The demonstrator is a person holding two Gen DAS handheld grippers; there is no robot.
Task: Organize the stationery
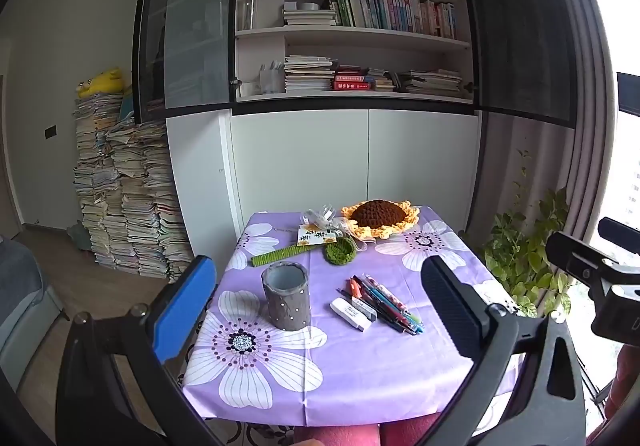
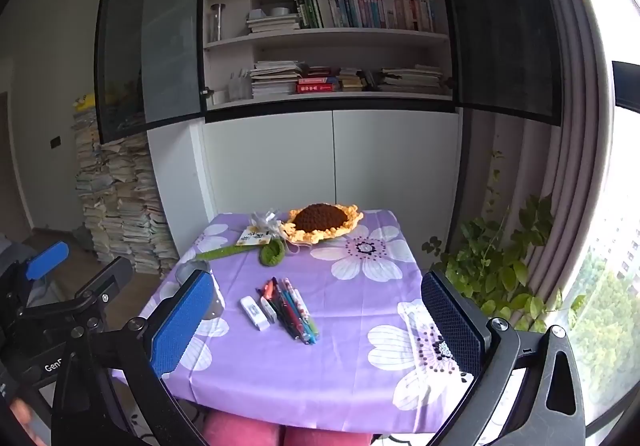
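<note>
Your left gripper (image 1: 320,310) hangs over the near edge of the worktop (image 1: 360,374) with its jaws spread wide and nothing between them; your right gripper (image 2: 320,322) is just as wide and equally empty. The stationery lies in one loose cluster (image 2: 288,308) near the middle of the purple flowered cloth: a bundle of pens (image 1: 384,302), side by side and overlapping so that you cannot get an exact count, though there look to be about half a dozen, and two white eraser-like blocks (image 1: 352,313) just beside them on their left. One grey pen cup (image 1: 286,301) stands upright to the left of the cluster, apart from it and showing nothing inside; from the right wrist view your blue finger pad hides most of it. Toward the far edge you have one crocheted sunflower (image 1: 380,217), one small green crocheted piece (image 1: 340,253), one green stick-like stem (image 1: 280,254) lying flat, and one printed card (image 1: 316,238) with a ribbon bow (image 1: 322,216) on it. Behind the worktop stands one open bookcase (image 1: 352,14) with four shelves of books in sight, stacks of books (image 1: 120,198) on the floor to its left, and one leafy plant (image 2: 492,274) by the window.
</note>
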